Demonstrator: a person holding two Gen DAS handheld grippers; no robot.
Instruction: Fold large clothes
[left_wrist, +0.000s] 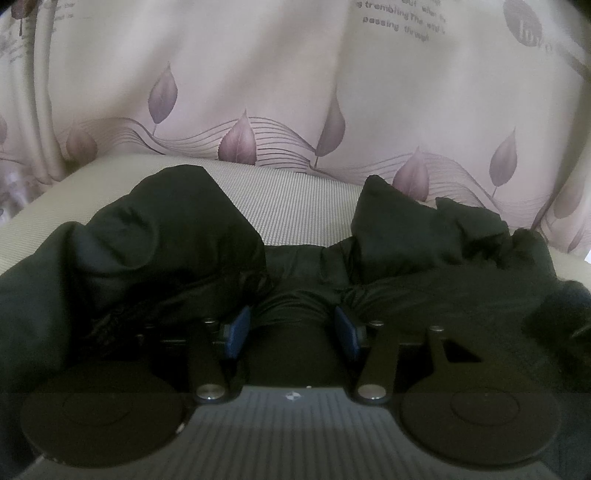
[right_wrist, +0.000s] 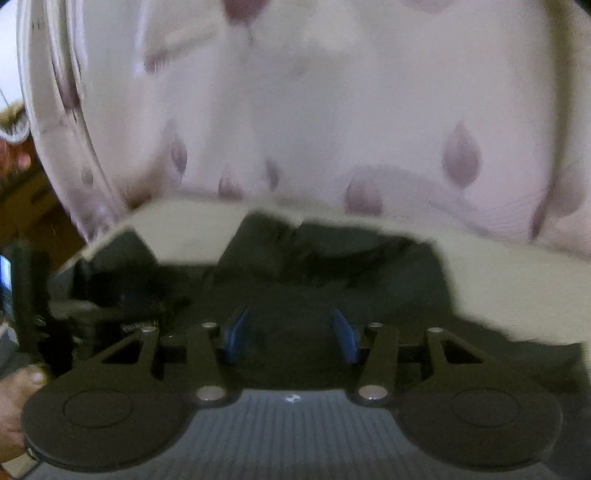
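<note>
**Black jacket on the bed, both grippers low over it**

Left wrist view, sharp. The black padded jacket (left_wrist: 155, 251) lies bunched across the near part of the bed (left_wrist: 295, 199), which has a pale ribbed cover. Two humps of the garment rise towards the far edge, one at left and one at right, with a bare strip of the cover between them. Behind the far edge hangs a pink curtain (left_wrist: 258, 74) printed with purple leaves and lettering. The left gripper (left_wrist: 293, 328) sits low on the jacket; its blue pads (left_wrist: 236, 332) stand apart with a ridge of black fabric between them. Jaws spread; whether the pads press the fabric I cannot tell.

Right wrist view, motion-blurred (detail is poor). It shows the same jacket (right_wrist: 332, 258) from another angle, dark against the cover, and reaches past the bed's left edge (right_wrist: 110, 240), which the left view does not: dark shapes and brown tones there, too smeared to name. A bare hand (right_wrist: 14, 413) shows at the lower left of the frame. The right gripper (right_wrist: 291, 332) also has its jaws apart, blue pads (right_wrist: 345, 336) wide, over black fabric; contact cannot be judged.
</note>
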